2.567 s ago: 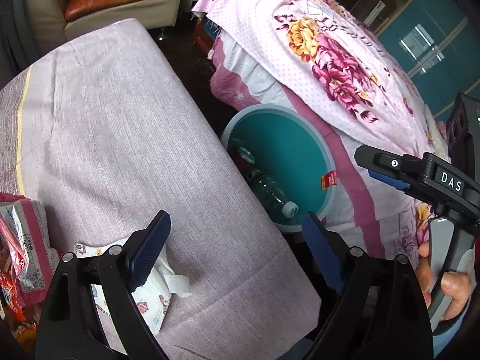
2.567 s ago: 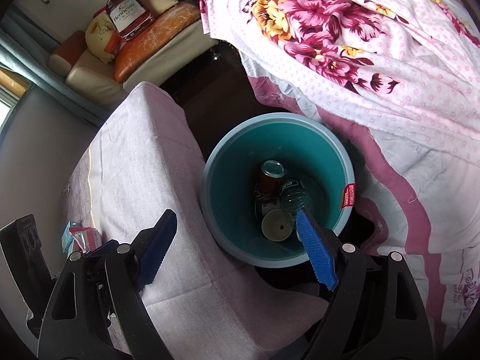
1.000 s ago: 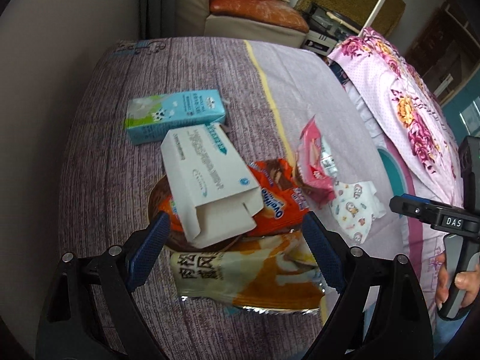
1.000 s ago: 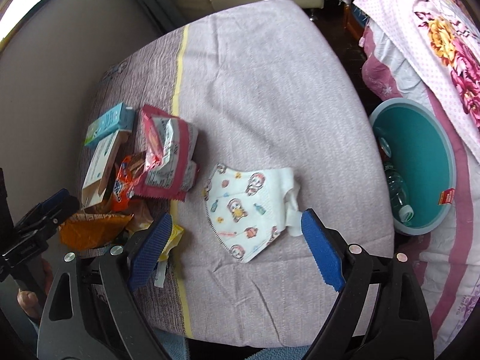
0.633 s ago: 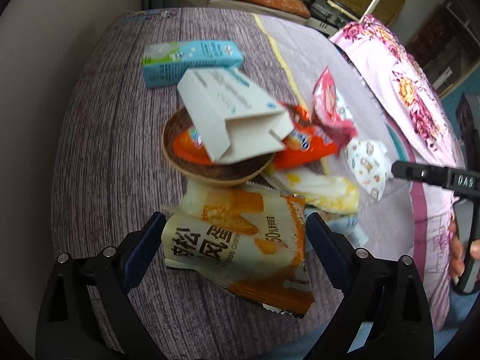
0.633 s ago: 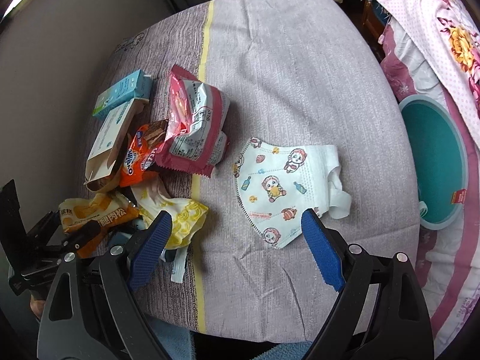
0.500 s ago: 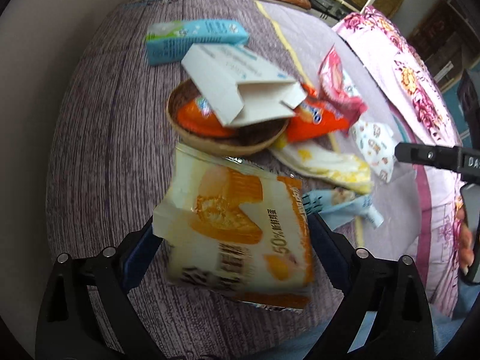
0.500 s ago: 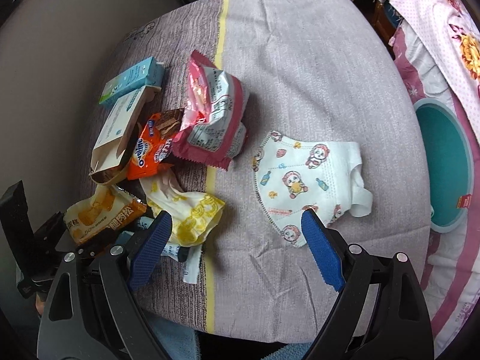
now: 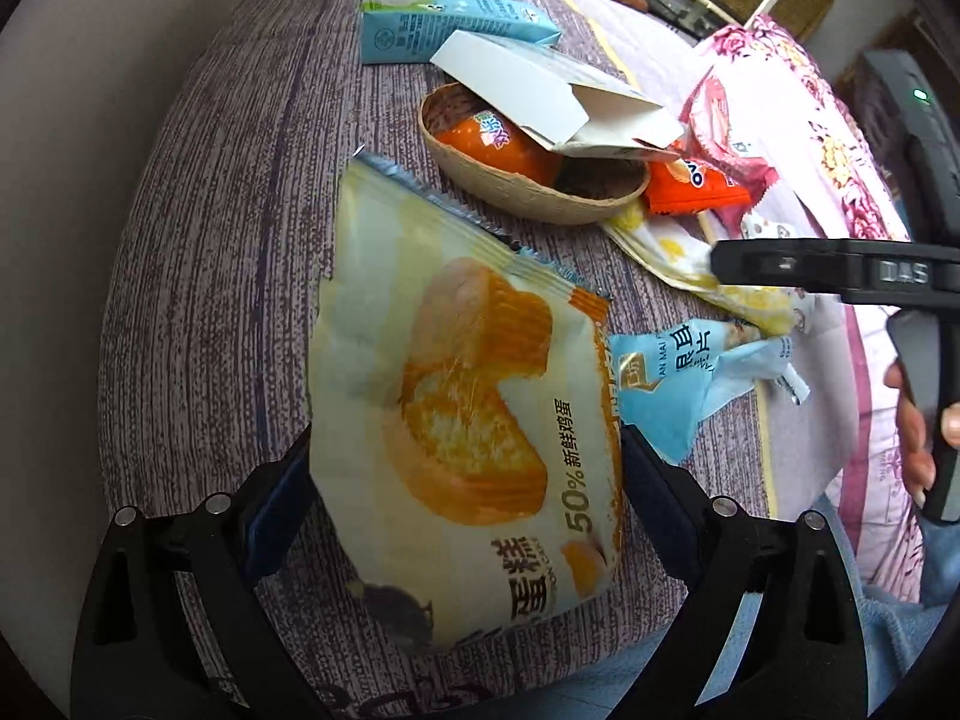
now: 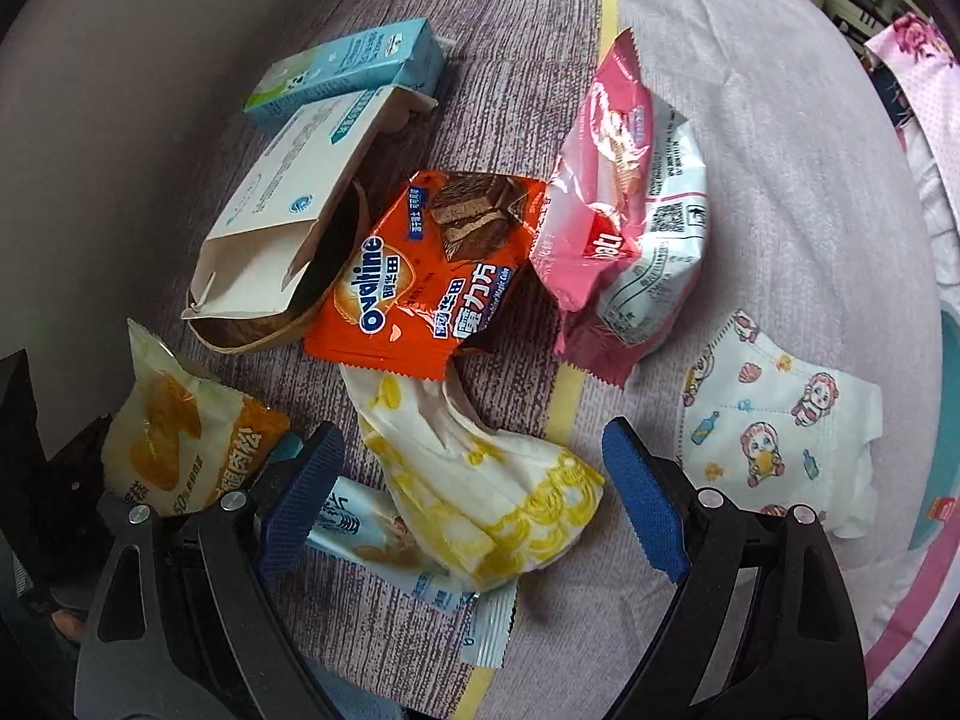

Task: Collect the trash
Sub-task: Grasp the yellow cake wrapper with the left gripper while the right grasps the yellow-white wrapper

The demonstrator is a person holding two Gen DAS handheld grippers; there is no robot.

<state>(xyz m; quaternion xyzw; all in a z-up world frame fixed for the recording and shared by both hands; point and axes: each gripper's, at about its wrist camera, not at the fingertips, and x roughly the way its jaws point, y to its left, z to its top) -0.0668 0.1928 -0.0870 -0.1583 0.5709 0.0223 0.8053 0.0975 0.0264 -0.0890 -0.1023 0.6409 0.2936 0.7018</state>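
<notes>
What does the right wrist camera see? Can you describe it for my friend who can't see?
The open right claw hangs over a crumpled yellow and white wrapper on a purple cloth. Around it lie an orange Ovaltine packet, a pink snack bag, a cartoon face mask and two boxes.

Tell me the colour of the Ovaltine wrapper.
Orange Ovaltine wrapper, clearest in the right wrist view.

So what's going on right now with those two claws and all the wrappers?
Left claw open, straddling the cake wrapper, not squeezing. Right claw open above the yellow-and-white wrapper. Nothing lifted yet; blue wrapper tucked underneath the yellow one.
</notes>
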